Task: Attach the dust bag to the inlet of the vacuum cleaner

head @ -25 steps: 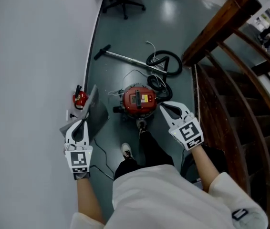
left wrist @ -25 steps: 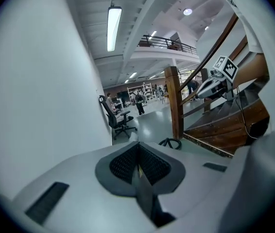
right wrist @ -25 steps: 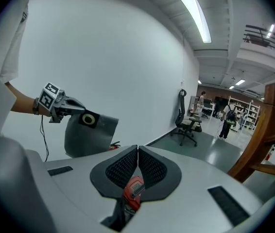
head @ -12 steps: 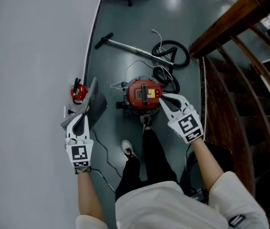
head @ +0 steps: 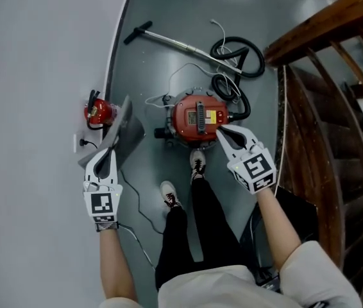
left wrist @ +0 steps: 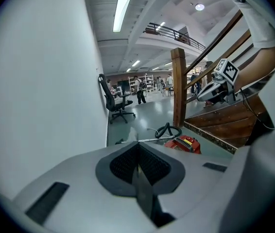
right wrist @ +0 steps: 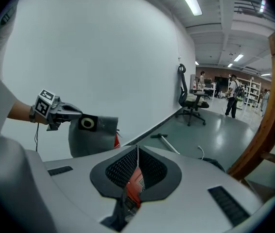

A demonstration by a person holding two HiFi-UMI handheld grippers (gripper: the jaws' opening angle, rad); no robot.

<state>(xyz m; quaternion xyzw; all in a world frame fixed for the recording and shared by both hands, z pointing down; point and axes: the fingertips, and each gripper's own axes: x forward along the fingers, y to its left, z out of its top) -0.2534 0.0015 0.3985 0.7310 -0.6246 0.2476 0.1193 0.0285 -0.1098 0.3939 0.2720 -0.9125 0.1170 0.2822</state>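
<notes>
Nearest, the person's shoes [head: 197,163] stand at 6 o'clock of the vacuum [head: 194,117]; the legs are cut off by the shirt at the bottom edge of the head view.

The left gripper [head: 108,154] is clamped shut on the bag [head: 125,130], which hangs off the floor at 9 o'clock of the vacuum, well apart from it. In the head view the bag shows almost edge-on, its near end covered by the gripper. In the left gripper view only a thin grey strip of it shows between the pads. The right gripper view shows it best: a grey sack with a black collar [right wrist: 88,124] and a round hole, pinched at the collar's corner.

The right gripper [head: 223,131] is closed with nothing in it. Its tips lie over the vacuum's 4 o'clock rim in the head view; whether they touch cannot be told. The vacuum's inlet cannot be made out.

By the wall, at 10 o'clock of the left gripper, sits a small red thing [head: 98,112], too small to identify. Past the vacuum, at 1 o'clock, the hose [head: 239,47] coils; the wand [head: 168,41] lies at 11. Stairs [head: 322,108] run off the right edge. Farthest, a chair [right wrist: 192,97].
</notes>
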